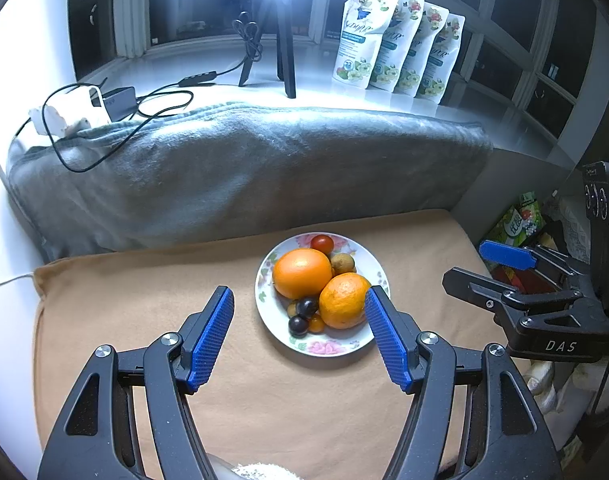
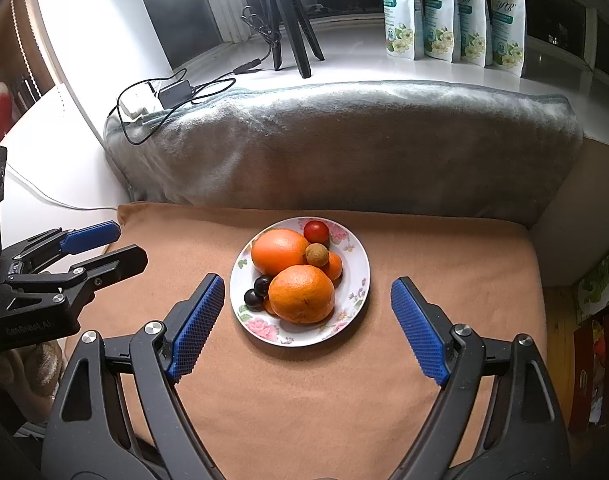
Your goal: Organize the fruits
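Heaped on the flowered plate (image 2: 356, 280) at centre frame: two oranges (image 2: 301, 294), a tomato (image 2: 316, 231), dark grapes (image 2: 253, 299); lies so either sorted or awaiting sorting; no telling which. Left gripper (image 1: 299, 300) and right gripper (image 2: 307, 292) both spread wide, holding nothing. Tan cushion (image 2: 304, 380) below; grey blanket (image 2: 344, 140) above; nothing blocking.

Small orange fruit (image 2: 334, 266) mostly hidden behind front orange (image 2: 302, 294); pouches (image 2: 452, 8) cut off at top edge.
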A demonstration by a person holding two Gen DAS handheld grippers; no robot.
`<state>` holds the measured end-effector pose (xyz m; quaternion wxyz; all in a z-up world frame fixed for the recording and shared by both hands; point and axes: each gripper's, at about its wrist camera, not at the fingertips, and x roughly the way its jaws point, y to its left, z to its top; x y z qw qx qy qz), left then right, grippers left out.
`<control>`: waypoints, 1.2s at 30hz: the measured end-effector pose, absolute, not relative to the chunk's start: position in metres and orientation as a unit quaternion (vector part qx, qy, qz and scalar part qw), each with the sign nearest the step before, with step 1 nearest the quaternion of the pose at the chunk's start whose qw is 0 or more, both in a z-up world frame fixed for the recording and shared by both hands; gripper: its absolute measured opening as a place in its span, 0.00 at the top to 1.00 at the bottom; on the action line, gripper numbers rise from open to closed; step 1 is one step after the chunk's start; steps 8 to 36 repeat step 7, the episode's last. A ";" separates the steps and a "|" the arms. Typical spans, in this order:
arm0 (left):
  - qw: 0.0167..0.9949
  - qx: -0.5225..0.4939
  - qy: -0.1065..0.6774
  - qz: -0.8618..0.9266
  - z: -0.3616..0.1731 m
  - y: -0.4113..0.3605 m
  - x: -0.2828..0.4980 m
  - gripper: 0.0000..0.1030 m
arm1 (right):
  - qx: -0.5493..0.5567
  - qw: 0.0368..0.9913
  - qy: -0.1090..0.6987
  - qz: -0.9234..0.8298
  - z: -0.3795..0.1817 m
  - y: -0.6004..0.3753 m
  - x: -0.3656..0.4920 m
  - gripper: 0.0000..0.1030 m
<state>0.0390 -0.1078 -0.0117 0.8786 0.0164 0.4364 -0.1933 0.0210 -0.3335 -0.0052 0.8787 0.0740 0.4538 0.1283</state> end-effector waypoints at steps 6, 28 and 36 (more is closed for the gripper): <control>0.879 0.017 0.435 -0.192 -0.012 -0.105 0.038 0.34 | 0.074 0.877 0.458 0.126 -0.009 -0.335 0.020 0.15; 0.879 0.017 0.437 -0.192 -0.012 -0.105 0.038 0.34 | 0.075 0.877 0.459 0.124 -0.011 -0.335 0.021 0.15; 0.879 0.017 0.437 -0.192 -0.012 -0.105 0.038 0.34 | 0.075 0.877 0.459 0.124 -0.011 -0.335 0.021 0.15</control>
